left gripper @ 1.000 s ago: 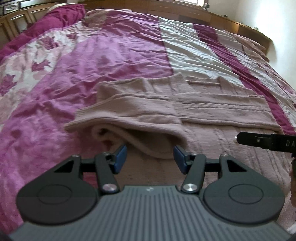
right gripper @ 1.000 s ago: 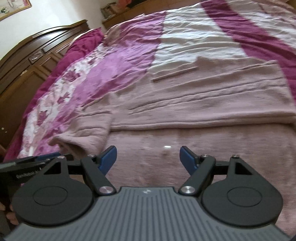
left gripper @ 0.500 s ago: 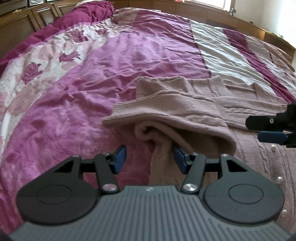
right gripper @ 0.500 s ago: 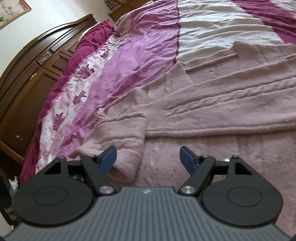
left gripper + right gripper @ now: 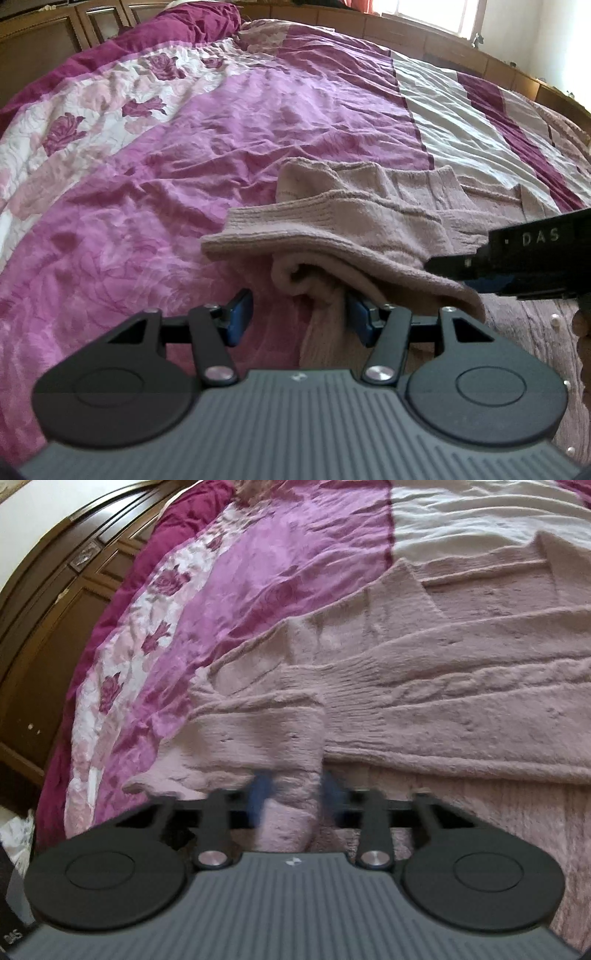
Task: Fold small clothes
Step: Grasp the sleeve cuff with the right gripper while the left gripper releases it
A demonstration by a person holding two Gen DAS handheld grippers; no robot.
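right gripper [image 5: 293,797]: fingers just closing on the folded sleeve [image 5: 280,738] between them, blurred, grip likely but not sure. left gripper [image 5: 299,314]: fingers apart, sweater [image 5: 351,236] edge by its right pad, unpinched. bedspread [image 5: 184,155] beyond. sleeve fold starting.

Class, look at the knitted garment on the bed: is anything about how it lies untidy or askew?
Yes. The pink knitted sweater's folded-over sleeve end is bunched and curled under rather than flat, near the left claw.
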